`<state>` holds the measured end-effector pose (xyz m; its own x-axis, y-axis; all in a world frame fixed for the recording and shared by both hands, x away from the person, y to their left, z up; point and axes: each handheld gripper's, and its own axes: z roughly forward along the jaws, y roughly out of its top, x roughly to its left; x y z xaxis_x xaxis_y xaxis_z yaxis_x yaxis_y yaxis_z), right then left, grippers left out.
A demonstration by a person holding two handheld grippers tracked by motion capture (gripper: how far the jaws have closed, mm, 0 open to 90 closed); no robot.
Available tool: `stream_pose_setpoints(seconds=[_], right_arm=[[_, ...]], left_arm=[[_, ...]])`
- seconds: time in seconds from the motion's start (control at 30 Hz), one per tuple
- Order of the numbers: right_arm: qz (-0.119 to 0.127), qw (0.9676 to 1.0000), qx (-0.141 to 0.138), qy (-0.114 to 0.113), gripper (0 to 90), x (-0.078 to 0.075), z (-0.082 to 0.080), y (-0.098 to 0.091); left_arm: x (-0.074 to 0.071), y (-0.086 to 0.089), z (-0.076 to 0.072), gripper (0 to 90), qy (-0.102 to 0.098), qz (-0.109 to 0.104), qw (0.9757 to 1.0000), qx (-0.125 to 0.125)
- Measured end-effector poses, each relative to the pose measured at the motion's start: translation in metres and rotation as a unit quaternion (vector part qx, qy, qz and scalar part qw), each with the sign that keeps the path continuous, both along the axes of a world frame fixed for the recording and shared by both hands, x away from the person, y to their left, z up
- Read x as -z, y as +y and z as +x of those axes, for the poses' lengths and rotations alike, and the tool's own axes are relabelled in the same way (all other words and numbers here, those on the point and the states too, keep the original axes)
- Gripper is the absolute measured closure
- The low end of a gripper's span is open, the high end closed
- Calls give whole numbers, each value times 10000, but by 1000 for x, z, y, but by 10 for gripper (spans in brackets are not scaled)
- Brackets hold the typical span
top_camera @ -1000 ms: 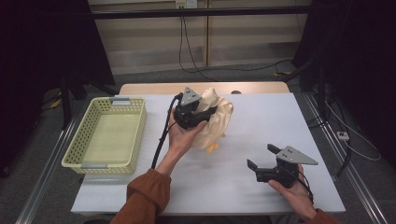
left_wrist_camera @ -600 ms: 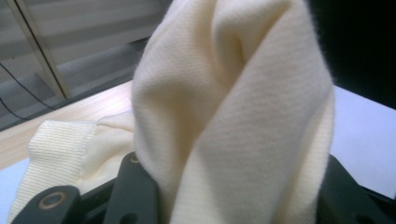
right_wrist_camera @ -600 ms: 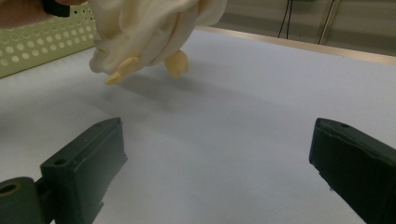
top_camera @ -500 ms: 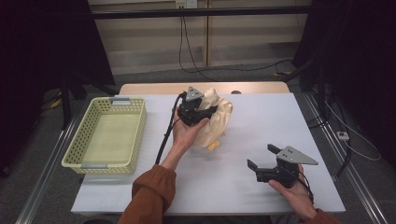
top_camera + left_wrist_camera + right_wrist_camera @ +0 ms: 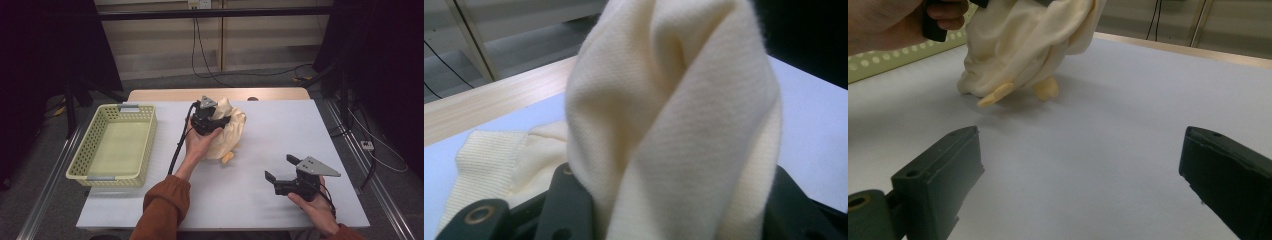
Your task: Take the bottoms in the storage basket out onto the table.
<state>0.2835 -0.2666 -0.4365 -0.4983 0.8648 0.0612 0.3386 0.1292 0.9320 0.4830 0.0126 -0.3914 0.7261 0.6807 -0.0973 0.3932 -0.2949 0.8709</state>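
Observation:
A cream knitted garment [image 5: 227, 132] is bunched up near the middle of the white table [image 5: 280, 135], its lower folds resting on the surface. My left gripper [image 5: 210, 119] is shut on a thick fold of it, and in the left gripper view the cream knit [image 5: 674, 120] rises between the two black jaws. My right gripper [image 5: 279, 172] rests low at the front right of the table, open, with bare table between its jaws. In the right gripper view the garment [image 5: 1023, 45] hangs ahead at upper left under the other hand.
A pale yellow-green plastic basket [image 5: 85, 155] stands at the table's left side. A wooden strip [image 5: 220, 94] runs along the far edge. Black cables trail from both grippers. Dark curtains flank the table.
My left gripper has sunk a little with the garment, so the cloth now sits lower and more bunched on the table. The right gripper has kept still.

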Motion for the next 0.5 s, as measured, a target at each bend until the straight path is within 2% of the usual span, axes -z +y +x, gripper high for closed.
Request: stream_pose_setpoints(seconds=[0.17,0.27,0.4,0.5], right_arm=[[1,10000,8,-1,36,0,0,0],[3,10000,-5,-4,36,0,0,0],[-15,10000,-7,-5,36,0,0,0],[-16,10000,-6,-1,36,0,0,0]], left_arm=[[2,-1,-1,543,19,169,9998,64],[6,2,-1,536,205,177,9995,139],[9,5,-1,529,142,491,9986,169],[12,7,-2,519,192,556,9982,132]])
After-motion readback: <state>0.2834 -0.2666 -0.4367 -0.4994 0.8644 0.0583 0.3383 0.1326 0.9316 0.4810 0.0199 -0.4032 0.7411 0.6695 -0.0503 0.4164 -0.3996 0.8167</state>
